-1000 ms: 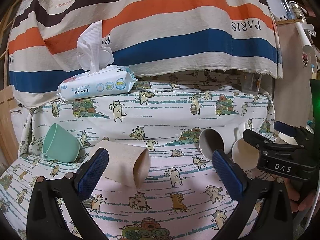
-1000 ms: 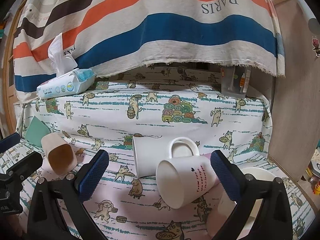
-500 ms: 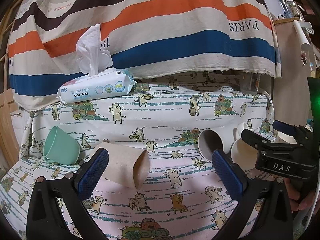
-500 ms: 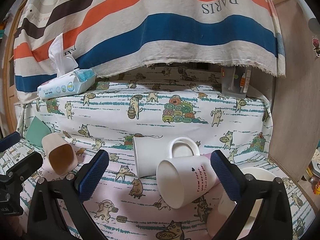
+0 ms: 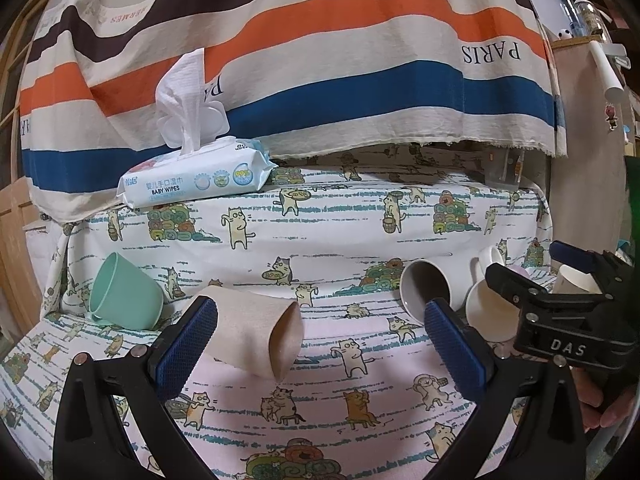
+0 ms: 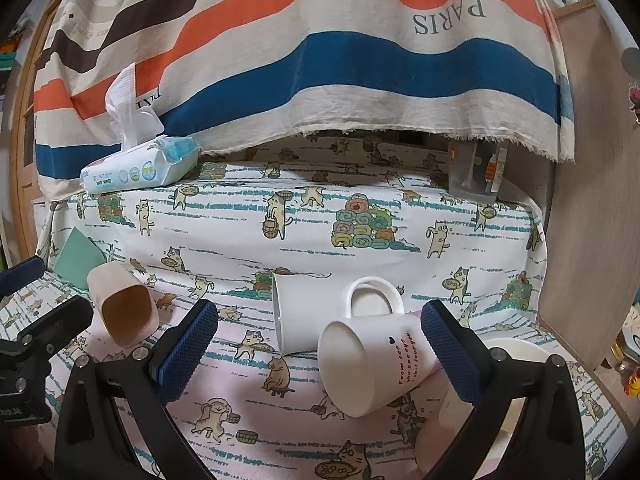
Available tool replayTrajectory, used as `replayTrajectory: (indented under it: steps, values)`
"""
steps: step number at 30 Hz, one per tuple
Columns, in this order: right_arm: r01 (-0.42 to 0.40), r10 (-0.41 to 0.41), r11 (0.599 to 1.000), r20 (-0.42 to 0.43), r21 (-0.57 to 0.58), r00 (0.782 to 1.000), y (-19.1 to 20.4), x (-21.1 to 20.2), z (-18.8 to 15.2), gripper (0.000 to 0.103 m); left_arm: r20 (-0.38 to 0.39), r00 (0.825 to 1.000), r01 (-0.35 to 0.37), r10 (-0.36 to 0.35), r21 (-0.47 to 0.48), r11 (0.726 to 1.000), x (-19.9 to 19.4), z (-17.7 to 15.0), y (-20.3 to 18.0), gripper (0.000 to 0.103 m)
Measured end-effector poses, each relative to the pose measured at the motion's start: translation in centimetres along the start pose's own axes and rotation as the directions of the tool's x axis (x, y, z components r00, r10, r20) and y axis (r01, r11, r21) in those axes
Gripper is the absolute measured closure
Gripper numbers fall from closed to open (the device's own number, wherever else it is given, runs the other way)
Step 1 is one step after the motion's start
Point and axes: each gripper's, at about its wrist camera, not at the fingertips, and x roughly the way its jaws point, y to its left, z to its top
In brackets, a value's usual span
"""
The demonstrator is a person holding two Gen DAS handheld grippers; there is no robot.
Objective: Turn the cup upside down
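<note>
Count of cups on the cat-print cloth: four lying on their sides. One beige cup, mouth toward me, just beside one green cup to its left. Right of the beige cup, well apart: one white mug with handle up, touching one lettered white mug. One pack of baby wipes sits on the raised ledge behind the beige cup. My left gripper: jaws spread, empty, beige cup beyond them. My right gripper: jaws spread, empty, lettered mug between them.
</note>
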Motion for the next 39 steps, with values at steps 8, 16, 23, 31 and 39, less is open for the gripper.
replayTrajectory:
  steps: [8,16,23,31,39]
  values:
    - [-0.003,0.003,1.0,-0.009,0.009,1.0,-0.14,0.03,0.01,0.001,-0.011,1.0,0.001,-0.001,-0.013,1.0,0.18,-0.02,0.25,0.0]
    - [-0.002,0.002,1.0,-0.013,0.001,1.0,-0.18,0.2,0.08,0.001,-0.005,1.0,0.005,-0.005,-0.002,1.0,-0.03,-0.08,-0.09,0.0]
    - [-0.001,0.001,1.0,-0.014,0.005,1.0,-0.26,0.17,0.04,0.001,-0.003,1.0,0.002,-0.002,-0.006,1.0,-0.1,-0.02,-0.13,0.0]
    - [-0.001,0.001,1.0,-0.015,0.003,1.0,-0.21,0.18,0.03,0.001,-0.003,1.0,0.002,-0.002,-0.004,1.0,-0.08,-0.03,-0.06,0.0]
    - [-0.001,0.001,1.0,-0.014,0.002,1.0,-0.17,0.16,0.04,0.001,0.002,1.0,0.002,-0.002,-0.003,1.0,-0.16,-0.02,0.0,0.0]
